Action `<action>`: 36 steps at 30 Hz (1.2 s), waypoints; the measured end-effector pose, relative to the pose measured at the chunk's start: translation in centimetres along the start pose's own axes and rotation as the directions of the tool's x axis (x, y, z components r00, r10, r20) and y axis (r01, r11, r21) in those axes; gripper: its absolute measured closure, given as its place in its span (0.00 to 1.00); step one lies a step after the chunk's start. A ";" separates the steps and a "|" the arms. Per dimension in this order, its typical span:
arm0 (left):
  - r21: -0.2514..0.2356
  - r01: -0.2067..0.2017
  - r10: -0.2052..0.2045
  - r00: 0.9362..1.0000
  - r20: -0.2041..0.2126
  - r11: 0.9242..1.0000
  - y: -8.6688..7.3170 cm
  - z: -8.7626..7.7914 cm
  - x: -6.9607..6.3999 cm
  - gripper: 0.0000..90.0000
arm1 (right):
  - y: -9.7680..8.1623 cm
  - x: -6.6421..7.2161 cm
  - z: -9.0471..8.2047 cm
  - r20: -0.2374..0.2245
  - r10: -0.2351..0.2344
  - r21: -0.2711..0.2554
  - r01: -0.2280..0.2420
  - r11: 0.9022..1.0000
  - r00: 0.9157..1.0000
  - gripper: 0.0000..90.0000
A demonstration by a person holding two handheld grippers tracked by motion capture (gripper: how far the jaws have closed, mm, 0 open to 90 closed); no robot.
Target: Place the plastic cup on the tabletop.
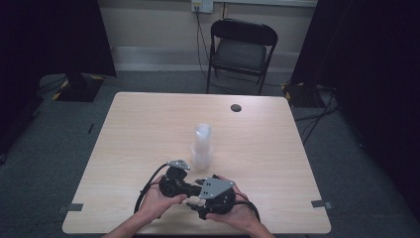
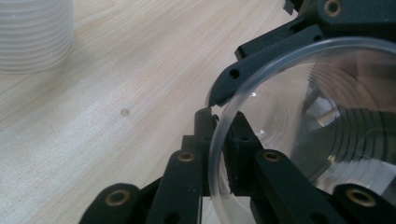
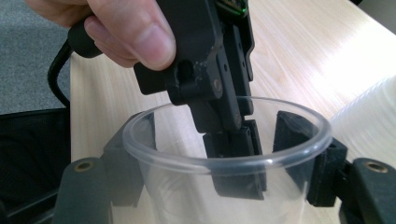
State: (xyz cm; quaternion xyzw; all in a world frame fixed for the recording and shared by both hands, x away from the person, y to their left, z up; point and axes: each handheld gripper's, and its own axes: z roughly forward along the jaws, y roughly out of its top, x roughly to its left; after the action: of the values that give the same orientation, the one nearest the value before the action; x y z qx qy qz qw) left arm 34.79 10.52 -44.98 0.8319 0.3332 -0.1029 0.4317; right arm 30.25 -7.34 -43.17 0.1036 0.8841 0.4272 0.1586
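Down at six o'clock on the table (image 1: 148,124), both hands sit close together. The right gripper (image 1: 200,205) has a clear plastic cup (image 3: 224,158) between its jaws, one black jaw pressed on each side of the cup's wall just under the rim. The left gripper (image 1: 194,188) reaches across from nine o'clock and pinches that same cup's rim, its jaws closed on the near wall, one inside the cup and one outside; in the left gripper view the cup's (image 2: 299,130) open mouth faces the camera. A thumb and finger of the left hand (image 3: 116,28) wrap the gripper body. Further out, at twelve o'clock from the hands, a tall stack of translucent cups (image 1: 202,146) stands upright mid-table. Beyond the far edge stands a black folding chair (image 1: 241,49).
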 end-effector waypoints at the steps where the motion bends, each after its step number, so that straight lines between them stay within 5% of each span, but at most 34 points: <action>1: -0.001 -0.002 0.002 1.000 0.002 1.000 0.0 0.0 0.0 0.92 | 0.0 0.0 0.0 0.000 0.001 -0.002 -0.001 1.000 1.000 0.33; 17: -0.036 0.005 -0.005 1.000 0.008 0.999 0.0 -0.4 0.2 0.79 | -0.2 -0.1 -0.1 0.015 -0.003 0.001 0.003 1.000 1.000 0.34; 21: -0.061 0.012 -0.014 0.999 -0.028 0.998 0.1 -0.4 0.4 0.65 | -0.2 -0.4 -0.3 0.024 0.007 -0.001 -0.007 1.000 1.000 0.34; 36: -0.174 -0.001 -0.016 0.995 -0.096 0.985 0.1 -1.3 0.7 0.39 | -0.7 -1.3 -0.6 0.049 0.047 0.002 -0.047 0.999 0.998 0.34</action>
State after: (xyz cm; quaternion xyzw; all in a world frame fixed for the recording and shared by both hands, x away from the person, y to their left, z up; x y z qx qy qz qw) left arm 35.22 11.83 -44.43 0.7938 0.3645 -0.0346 0.4856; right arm 31.16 -8.64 -43.15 0.1350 0.8778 0.4270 0.1698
